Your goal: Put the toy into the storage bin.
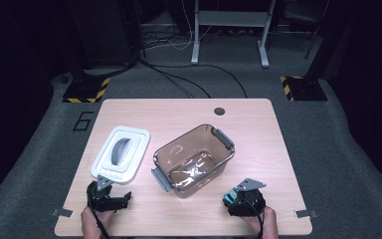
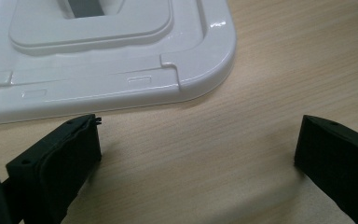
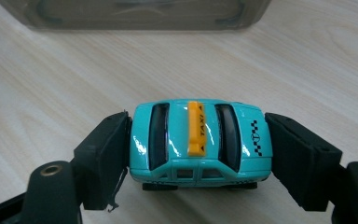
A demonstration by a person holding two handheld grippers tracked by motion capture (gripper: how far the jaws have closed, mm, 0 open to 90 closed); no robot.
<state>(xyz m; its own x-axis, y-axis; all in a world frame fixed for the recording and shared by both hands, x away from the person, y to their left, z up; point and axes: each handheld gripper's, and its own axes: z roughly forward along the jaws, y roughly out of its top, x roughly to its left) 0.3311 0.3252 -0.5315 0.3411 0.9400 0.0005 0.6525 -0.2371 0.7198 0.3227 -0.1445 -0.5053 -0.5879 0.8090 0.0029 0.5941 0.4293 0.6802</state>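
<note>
Clamping the teal toy taxi (image 3: 200, 140) end to end, the right claw (image 3: 198, 154) grips it just above the table (image 3: 51, 84).

A light wooden table (image 1: 258, 124) fills the middle of the high view. A white lid (image 1: 121, 153) lies flat at its centre-left, and just to the right stands a clear brown tub (image 1: 194, 159), turned at an angle. A dark round hole (image 1: 220, 111) sits near the table's upper edge.
</note>
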